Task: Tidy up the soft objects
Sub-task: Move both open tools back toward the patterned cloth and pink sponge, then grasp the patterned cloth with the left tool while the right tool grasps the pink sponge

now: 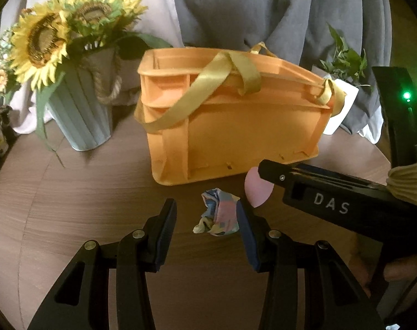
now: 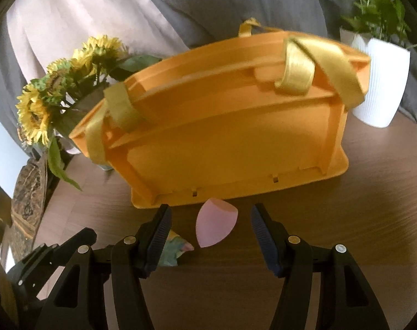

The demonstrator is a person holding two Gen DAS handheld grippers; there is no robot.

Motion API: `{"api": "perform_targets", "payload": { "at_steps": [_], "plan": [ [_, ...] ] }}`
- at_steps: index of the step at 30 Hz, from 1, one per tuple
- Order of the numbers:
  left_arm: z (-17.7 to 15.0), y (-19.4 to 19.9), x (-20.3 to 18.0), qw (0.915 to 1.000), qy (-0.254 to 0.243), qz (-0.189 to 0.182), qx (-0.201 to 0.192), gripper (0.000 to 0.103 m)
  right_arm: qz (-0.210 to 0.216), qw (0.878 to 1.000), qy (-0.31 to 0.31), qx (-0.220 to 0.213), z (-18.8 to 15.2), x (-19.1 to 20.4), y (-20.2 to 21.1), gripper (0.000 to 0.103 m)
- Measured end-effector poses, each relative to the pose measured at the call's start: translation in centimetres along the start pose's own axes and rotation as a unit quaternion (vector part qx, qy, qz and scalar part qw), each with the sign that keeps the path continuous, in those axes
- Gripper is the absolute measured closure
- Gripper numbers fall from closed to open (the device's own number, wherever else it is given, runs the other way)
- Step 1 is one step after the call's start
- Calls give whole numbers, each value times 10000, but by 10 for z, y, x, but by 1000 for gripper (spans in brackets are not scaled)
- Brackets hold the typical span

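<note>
From the left wrist view, the left gripper (image 1: 207, 220) had its fingers (image 1: 164, 231) spread apart, grasping nothing. A crumpled, multicoloured cloth (image 1: 218, 216) lay on the wooden tabletop (image 1: 84, 200) between the fingertips, close against the inner face of the right-hand finger and well clear of the left-hand one. Just beyond the right-hand fingertip, a pink teardrop sponge (image 1: 256, 189) rested on the tabletop, partly hidden by the black body of the right gripper (image 1: 266, 169), which reached in from the right side. Ahead of both fingers stood an orange felt organiser bag (image 1: 236, 126) with yellow ribbon handles (image 1: 208, 82) draped over its rim. Farther ahead and to the left of the fingers was a ribbed pot of sunflowers (image 1: 46, 41); ahead to the right, a small green plant in a white pot (image 1: 343, 101).

From the right wrist view, the right gripper (image 2: 210, 220) also had its fingers (image 2: 160, 231) released and wide, holding nothing. The pink teardrop sponge (image 2: 212, 224) lay on the tabletop (image 2: 359, 220) between the fingertips, touching neither, its pointed end towards the camera. The crumpled cloth (image 2: 175, 250) peeked out just beside and behind the left-hand finger. Directly ahead of the fingertips, the orange felt organiser bag (image 2: 230, 143) filled the view, with the sunflowers (image 2: 54, 93) ahead left and the white pot (image 2: 381, 82) ahead right.
</note>
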State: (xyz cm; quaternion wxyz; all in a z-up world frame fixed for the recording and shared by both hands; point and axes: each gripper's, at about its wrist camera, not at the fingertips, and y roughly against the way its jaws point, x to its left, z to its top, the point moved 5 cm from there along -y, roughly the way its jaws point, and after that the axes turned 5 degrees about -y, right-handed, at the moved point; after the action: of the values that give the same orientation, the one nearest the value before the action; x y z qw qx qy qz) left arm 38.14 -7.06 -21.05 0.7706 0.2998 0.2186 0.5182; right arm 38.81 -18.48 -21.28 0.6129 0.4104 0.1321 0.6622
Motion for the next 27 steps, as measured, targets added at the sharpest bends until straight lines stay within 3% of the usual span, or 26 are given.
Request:
{"api": "perform_targets", "payload": {
  "at_steps": [16, 20, 27],
  "plan": [
    [-11, -30, -3, 9991, -5, -207, 363, 59, -86, 9990, -136, 416, -4, -8, -41, 42],
    [-13, -34, -2, 9989, 47, -263, 394, 64, -116, 9987, -92, 493, -6, -7, -47, 44],
    [-13, -35, -3, 9990, 8, -274, 352, 78, -100, 9982, -76, 589, -8, -6, -51, 60]
  ]
}}
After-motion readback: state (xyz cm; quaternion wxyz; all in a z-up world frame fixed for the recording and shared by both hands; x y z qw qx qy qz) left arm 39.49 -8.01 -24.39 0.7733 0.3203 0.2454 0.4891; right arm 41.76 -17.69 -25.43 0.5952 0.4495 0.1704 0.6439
